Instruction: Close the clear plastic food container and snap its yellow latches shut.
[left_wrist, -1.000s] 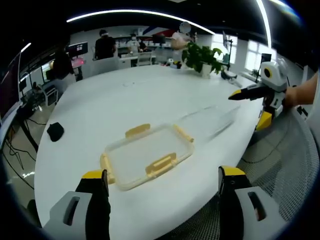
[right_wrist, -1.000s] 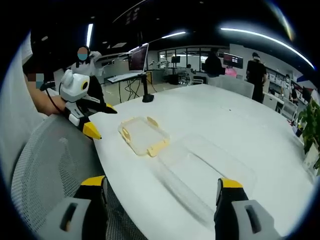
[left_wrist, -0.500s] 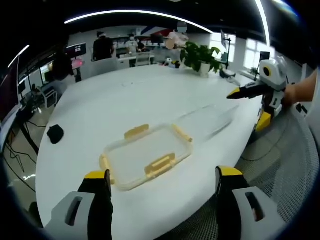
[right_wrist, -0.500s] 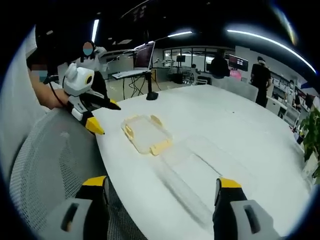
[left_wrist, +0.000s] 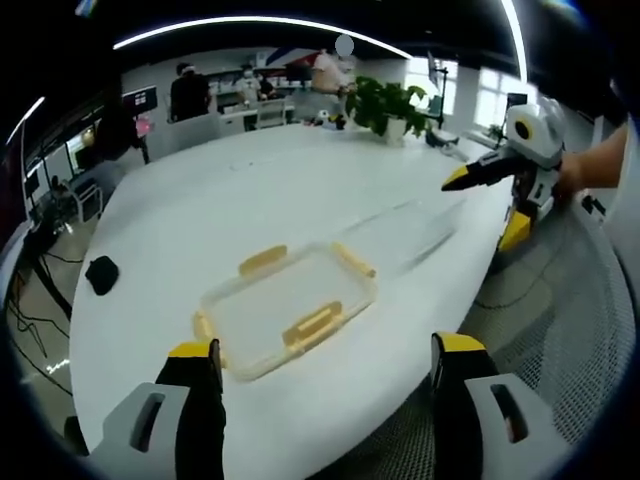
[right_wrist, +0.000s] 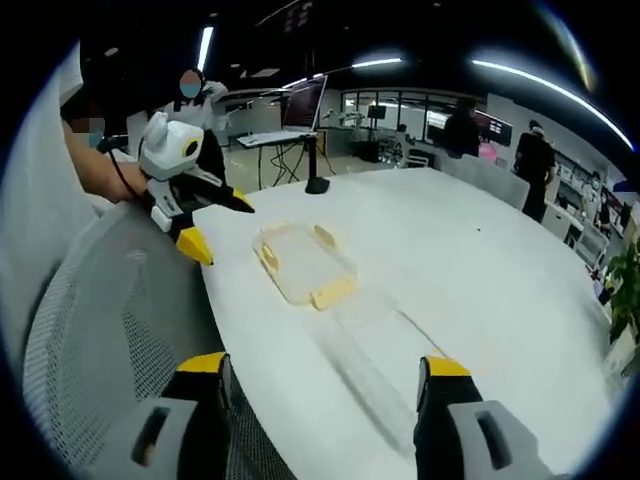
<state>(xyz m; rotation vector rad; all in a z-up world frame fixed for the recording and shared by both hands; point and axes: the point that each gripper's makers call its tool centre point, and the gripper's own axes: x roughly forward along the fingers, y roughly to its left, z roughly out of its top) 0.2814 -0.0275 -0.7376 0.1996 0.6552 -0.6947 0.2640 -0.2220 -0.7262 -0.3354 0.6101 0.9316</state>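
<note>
On white table (left_wrist: 250, 200), latched lid (left_wrist: 285, 310) beside seemingly unlabelled clear base (left_wrist: 405, 235)

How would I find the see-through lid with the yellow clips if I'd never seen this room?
Start at the big white oval table and look at its near edge. The lid lies flat there, in front of the left tool. Its yellow latches set it apart from the plain clear container base beside it.

White tabletop (left_wrist: 250, 190), glossy all over. On it, a clear lid (left_wrist: 285, 305) with yellow latches (left_wrist: 312, 326), and a see-through container (left_wrist: 410, 232) at its two o'clock. Left hand-held gripper (left_wrist: 318, 352): grey with yellow tips. Black object (left_wrist: 101, 274) at nine o'clock; green plant (left_wrist: 385, 102) at the far edge.
</note>
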